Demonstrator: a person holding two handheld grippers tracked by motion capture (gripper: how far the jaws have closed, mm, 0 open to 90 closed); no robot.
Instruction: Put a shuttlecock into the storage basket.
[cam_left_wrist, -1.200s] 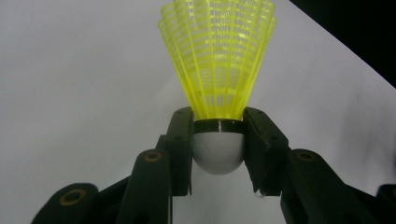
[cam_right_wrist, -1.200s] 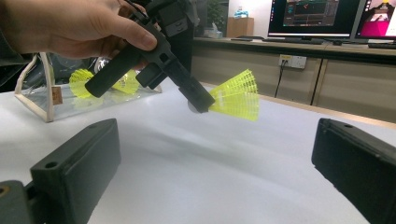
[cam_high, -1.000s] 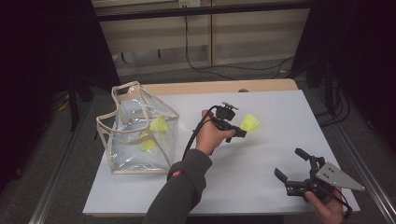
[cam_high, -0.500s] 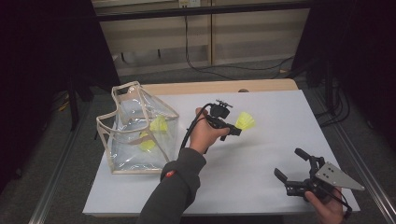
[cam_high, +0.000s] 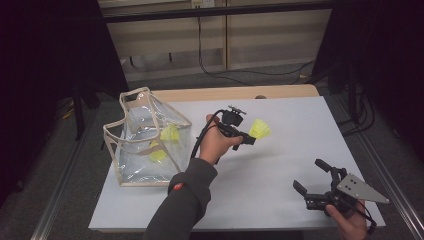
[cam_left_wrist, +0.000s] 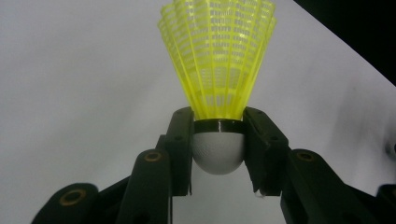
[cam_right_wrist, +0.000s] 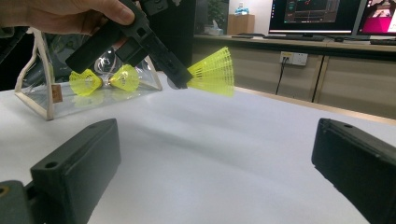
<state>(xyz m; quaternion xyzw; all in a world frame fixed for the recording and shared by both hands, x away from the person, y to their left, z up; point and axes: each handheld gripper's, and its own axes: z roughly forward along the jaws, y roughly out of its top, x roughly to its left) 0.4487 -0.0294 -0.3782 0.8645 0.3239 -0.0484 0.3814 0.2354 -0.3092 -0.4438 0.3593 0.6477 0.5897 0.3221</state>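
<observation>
My left gripper (cam_high: 249, 139) is held above the middle of the white table (cam_high: 280, 195), shut on the white cork of a yellow shuttlecock (cam_high: 260, 129) whose skirt points right. The left gripper view shows both jaws clamping the cork (cam_left_wrist: 218, 148) under the yellow skirt (cam_left_wrist: 217, 56). A clear plastic bag (cam_high: 145, 140) with beige trim stands at the left, holding two more yellow shuttlecocks (cam_high: 169, 133) (cam_high: 157, 154). My right gripper (cam_high: 309, 180) rests low near the table's front right corner, open, with nothing between its jaws. From the right gripper view the held shuttlecock (cam_right_wrist: 212, 71) hangs over the table.
The table's wooden far edge (cam_high: 240, 93) borders a wall with cables behind. Metal rails (cam_high: 65, 180) run along both sides of the table. Monitors (cam_right_wrist: 322, 16) sit on a desk in the background of the right gripper view.
My left gripper carried the shuttlecock slightly left and toward the bag. The right gripper stayed where it was.
</observation>
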